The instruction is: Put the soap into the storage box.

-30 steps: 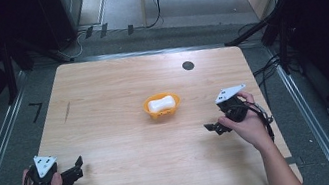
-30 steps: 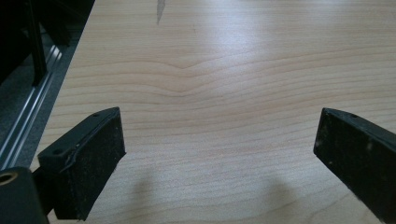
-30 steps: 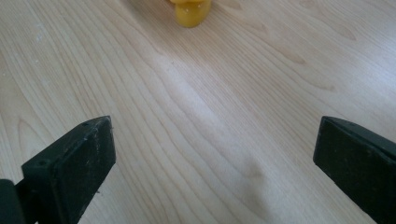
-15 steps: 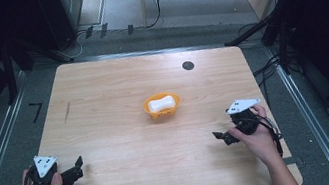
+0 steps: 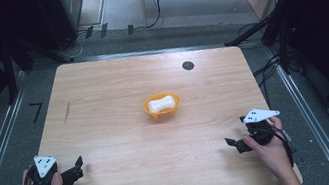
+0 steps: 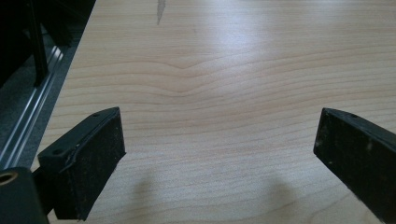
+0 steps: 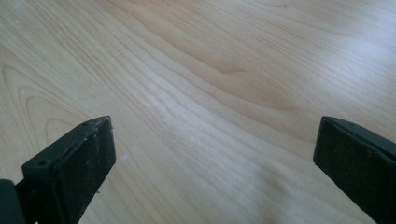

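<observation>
A: So, how far along does this look?

B: Finished or nearly so, I'd judge; the white piece [image 5: 162, 103] already lies inside the orange bowl [image 5: 151, 111] at the middle of the table [image 5: 101, 93]; nothing else on the wood waits to be moved.

A: And the grippers?

B: Both empty, jaws spread wide; the left gripper [image 5: 75, 171] sits near the table's front left corner, the right gripper [image 5: 236, 144] near the front right, each well apart from the bowl; the gripper views show bare wood between the jaws.

A: Anything left?

B: Probably just resting the hands.
</observation>
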The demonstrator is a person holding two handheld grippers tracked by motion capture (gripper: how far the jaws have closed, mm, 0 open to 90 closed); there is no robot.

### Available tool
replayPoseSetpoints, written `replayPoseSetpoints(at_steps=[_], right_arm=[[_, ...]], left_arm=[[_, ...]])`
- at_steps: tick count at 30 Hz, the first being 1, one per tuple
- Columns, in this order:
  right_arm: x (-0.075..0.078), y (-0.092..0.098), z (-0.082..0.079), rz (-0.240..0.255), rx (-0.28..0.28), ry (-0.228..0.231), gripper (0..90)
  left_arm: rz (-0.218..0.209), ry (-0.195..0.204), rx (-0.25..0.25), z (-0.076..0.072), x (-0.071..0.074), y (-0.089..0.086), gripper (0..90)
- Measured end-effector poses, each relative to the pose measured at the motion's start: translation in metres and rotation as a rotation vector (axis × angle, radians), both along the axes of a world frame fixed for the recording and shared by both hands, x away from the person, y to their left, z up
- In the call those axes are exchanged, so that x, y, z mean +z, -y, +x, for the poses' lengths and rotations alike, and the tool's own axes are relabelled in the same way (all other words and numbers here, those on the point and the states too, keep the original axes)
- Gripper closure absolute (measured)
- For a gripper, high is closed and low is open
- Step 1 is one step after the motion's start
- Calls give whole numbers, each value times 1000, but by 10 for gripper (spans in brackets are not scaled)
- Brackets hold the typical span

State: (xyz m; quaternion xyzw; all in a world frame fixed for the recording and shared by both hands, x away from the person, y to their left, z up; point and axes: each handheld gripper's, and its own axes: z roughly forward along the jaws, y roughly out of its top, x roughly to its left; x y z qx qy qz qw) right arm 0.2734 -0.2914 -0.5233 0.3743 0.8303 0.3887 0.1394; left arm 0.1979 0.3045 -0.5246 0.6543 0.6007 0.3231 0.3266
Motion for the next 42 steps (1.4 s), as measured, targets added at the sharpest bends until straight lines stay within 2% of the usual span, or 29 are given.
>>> replayPoseSetpoints(at_steps=[16,42], right_arm=[[-17,34,-37,69,-89,0,0],[-25,80,-75,88,-201,7,0]], left_arm=[[4,1,2,0,0,1,24],[9,3,2,0,0,1,24]])
